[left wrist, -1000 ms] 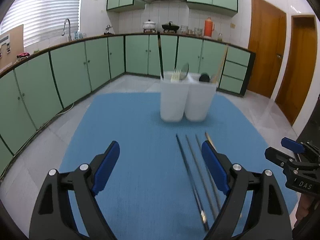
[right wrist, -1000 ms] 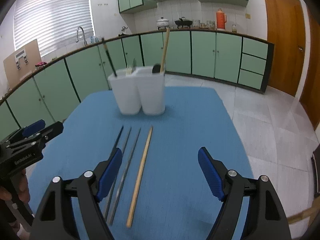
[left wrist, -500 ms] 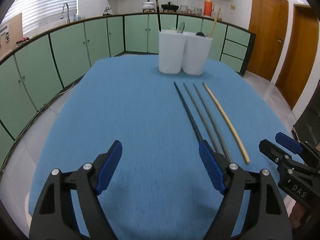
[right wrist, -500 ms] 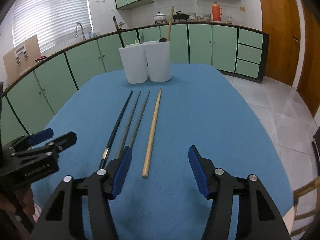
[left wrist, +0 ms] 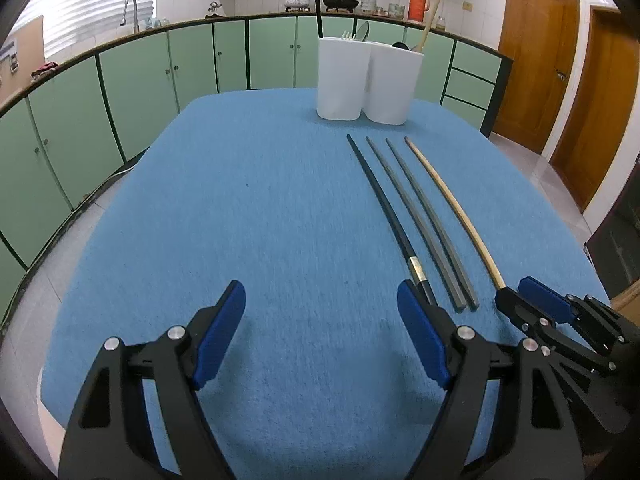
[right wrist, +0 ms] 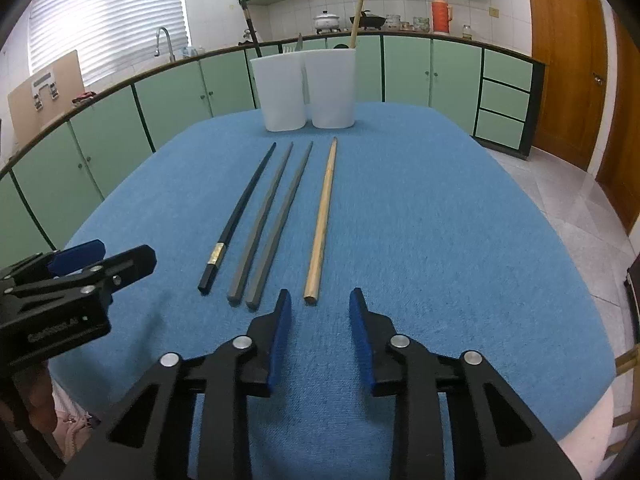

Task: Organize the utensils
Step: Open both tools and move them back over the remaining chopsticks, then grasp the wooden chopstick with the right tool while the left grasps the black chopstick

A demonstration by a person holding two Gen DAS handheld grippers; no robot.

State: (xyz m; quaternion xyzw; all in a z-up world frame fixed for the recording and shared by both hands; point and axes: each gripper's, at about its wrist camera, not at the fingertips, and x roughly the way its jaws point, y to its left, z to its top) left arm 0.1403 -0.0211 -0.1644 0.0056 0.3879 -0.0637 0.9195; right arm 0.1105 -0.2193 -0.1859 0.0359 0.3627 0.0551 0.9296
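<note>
You are lining up your right claw [right wrist: 318, 304], spread and empty, just short of the near end of the wooden chopstick [right wrist: 322, 220] lying on the bench [right wrist: 440, 240], so next ease forward and pinch it, while your left claw [left wrist: 320, 320] hovers wide open.

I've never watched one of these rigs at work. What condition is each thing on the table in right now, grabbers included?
Left gripper: open, empty.
Right gripper: open, empty, just short of the wooden chopstick's near end.
Black chopstick: flat on the cloth.
Two grey chopsticks: flat, side by side.
Wooden chopstick: flat.
White holders: upright, utensils standing inside.
</note>
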